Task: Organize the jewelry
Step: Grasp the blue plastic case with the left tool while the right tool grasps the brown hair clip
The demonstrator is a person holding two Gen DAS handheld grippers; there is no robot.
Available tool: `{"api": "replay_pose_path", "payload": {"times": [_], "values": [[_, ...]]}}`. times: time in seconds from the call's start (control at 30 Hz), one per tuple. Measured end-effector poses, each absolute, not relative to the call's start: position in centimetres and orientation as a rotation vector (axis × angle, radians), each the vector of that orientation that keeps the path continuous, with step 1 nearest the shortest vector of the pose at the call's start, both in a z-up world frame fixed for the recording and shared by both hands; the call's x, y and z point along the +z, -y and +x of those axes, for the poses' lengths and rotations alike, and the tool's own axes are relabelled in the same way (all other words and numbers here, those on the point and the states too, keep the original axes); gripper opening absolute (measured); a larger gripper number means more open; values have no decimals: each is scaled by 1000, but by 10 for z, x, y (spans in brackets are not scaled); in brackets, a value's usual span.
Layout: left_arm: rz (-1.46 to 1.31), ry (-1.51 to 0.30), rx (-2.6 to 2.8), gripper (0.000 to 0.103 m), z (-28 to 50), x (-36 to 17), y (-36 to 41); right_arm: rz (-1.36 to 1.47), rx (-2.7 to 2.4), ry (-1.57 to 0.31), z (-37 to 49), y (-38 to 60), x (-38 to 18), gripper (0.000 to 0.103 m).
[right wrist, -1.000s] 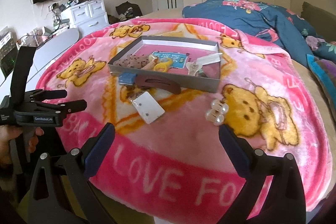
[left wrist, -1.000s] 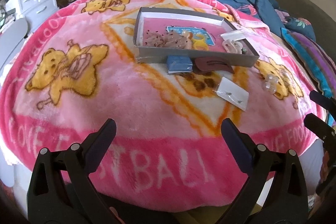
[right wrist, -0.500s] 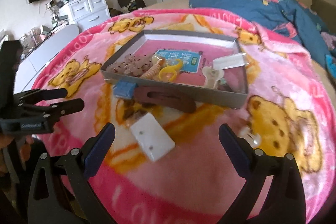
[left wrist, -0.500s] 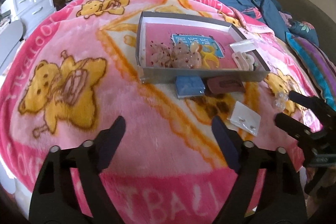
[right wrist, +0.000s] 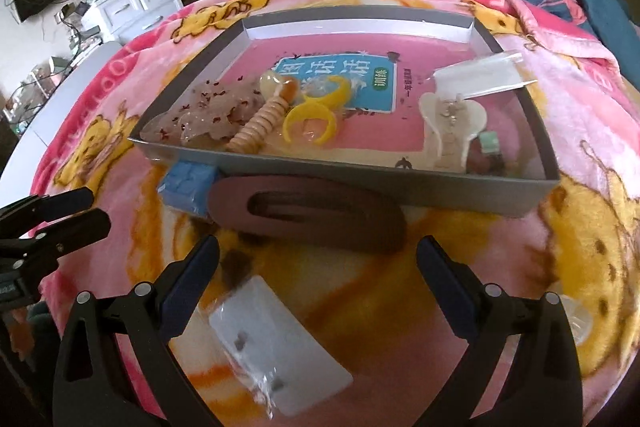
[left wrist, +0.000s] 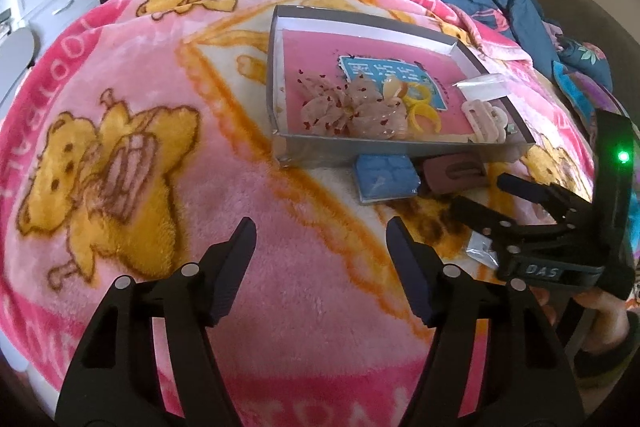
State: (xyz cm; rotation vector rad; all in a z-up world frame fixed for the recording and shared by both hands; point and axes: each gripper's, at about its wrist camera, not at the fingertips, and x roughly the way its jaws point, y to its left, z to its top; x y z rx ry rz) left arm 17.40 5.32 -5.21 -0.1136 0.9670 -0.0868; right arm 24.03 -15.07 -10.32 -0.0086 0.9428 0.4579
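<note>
Brown plastic is the thing to watch here: a long hair clip [right wrist: 308, 217] lies on the blanket [left wrist: 132, 75] right against the near wall of the grey box [right wrist: 424, 189]. Its long axis runs crosswise to the right tongs [right wrist: 318, 267], left to right, parallel to the box wall. It sits just ahead of those tips, roughly centred in the gap, so the right hand is clearly the nearer one.

Both sets of tongs are spread wide and hold nothing. The left tongs [left wrist: 320, 247] hover over bare blanket, off to the left of the clip and farther back.

A blue pad [right wrist: 188, 183] touches the clip's left end. A white earring card [right wrist: 276, 351] in a clear sleeve lies between and under the right tongs, nearer than the clip. Inside the box there are already yellow rings [right wrist: 308, 123], a beaded piece [right wrist: 260, 123] and a cream claw clip [right wrist: 450, 123].

My guess: the clip goes next. Since it lies sideways, the tongs would close across its narrow width, which looks like an easy pinch, then lift it over the wall.
</note>
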Motion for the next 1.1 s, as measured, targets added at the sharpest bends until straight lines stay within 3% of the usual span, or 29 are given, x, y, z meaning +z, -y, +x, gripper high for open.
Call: {"api": "replay_pose_path", "payload": {"times": [0.53, 0.6, 0.67, 0.8, 0.87, 0.97, 1.1], "values": [[-142, -981, -116, 65, 191, -56, -56, -34, 414, -917, 251, 130, -114, 99], [-140, -987, -120, 65, 194, -57, -54, -16, 424, -911, 248, 134, -113, 92], [-141, -994, -131, 65, 196, -58, -50, -51, 416, -893, 242, 138, -110, 64], [-142, -1005, -161, 65, 203, -60, -39, 61, 400, -928, 243, 173, -111, 42], [-132, -1011, -177, 65, 206, -59, -32, 90, 421, -924, 240, 184, -108, 44], [-107, -1039, -203, 65, 218, -65, -18, 79, 442, -908, 230, 189, -99, 64], [-122, -1086, -188, 61, 231, -80, -16, 53, 441, -888, 224, 191, -89, 67]]}}
